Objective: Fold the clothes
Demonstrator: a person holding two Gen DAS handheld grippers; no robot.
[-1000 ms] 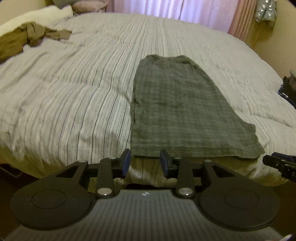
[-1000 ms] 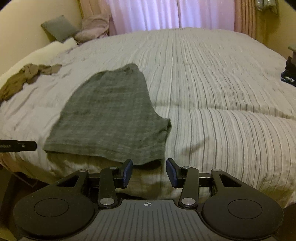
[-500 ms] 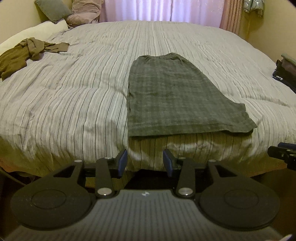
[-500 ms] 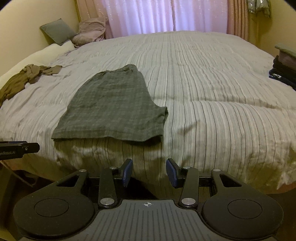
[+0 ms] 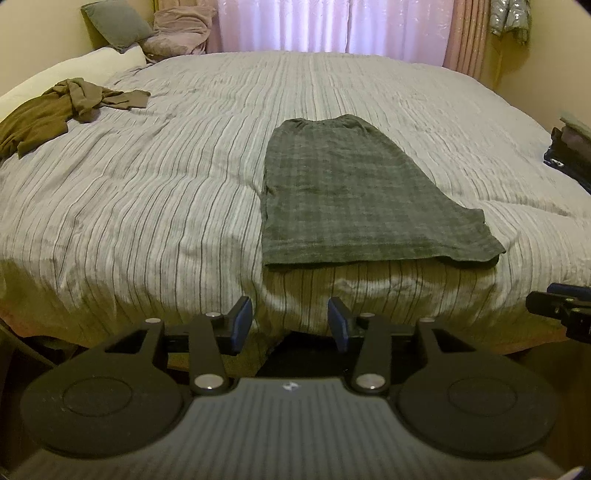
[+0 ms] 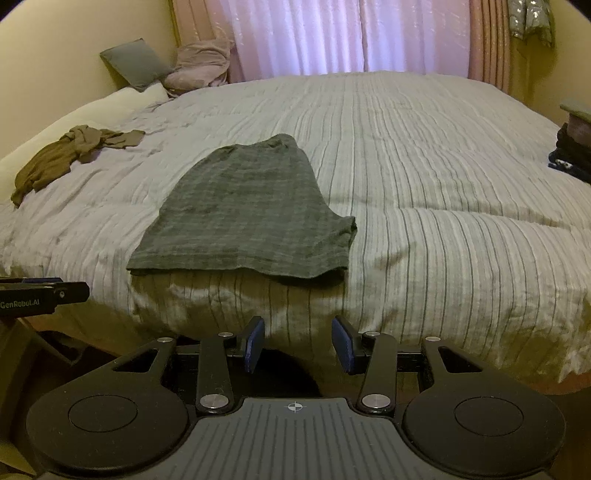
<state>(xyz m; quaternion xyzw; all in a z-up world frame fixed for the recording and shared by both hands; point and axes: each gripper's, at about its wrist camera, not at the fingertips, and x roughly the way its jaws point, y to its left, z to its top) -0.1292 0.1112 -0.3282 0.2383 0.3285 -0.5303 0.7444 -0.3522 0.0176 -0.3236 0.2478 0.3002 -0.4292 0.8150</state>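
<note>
Your left gripper (image 5: 290,322) sits at the bottom centre of its own view, its jaws opening with nothing between them; only the draped edge of the striped bedspread (image 5: 155,206) shows in the gap. Your right gripper (image 6: 298,342) is likewise low in its frame, released and empty, its blue pads apart and clear of any cloth.

The grey checked garment (image 5: 354,199) lies flat on the bedspread, right of centre in the left view and left of centre in the right view (image 6: 251,214). Its wide hem runs along the near edge of the bed, just above both grippers in the frame, and its narrow end points toward the curtains (image 6: 332,33) at the top. Neither gripper touches it.

In the upper left of both views, a crumpled olive-brown garment (image 5: 55,110) rests on the bedspread near a cream pillow (image 6: 110,107), well apart from the grey one. A grey cushion (image 6: 135,62) and a pink bundle (image 6: 203,62) sit in the far corner. Dark stacked items (image 6: 572,147) show at the right edge.
</note>
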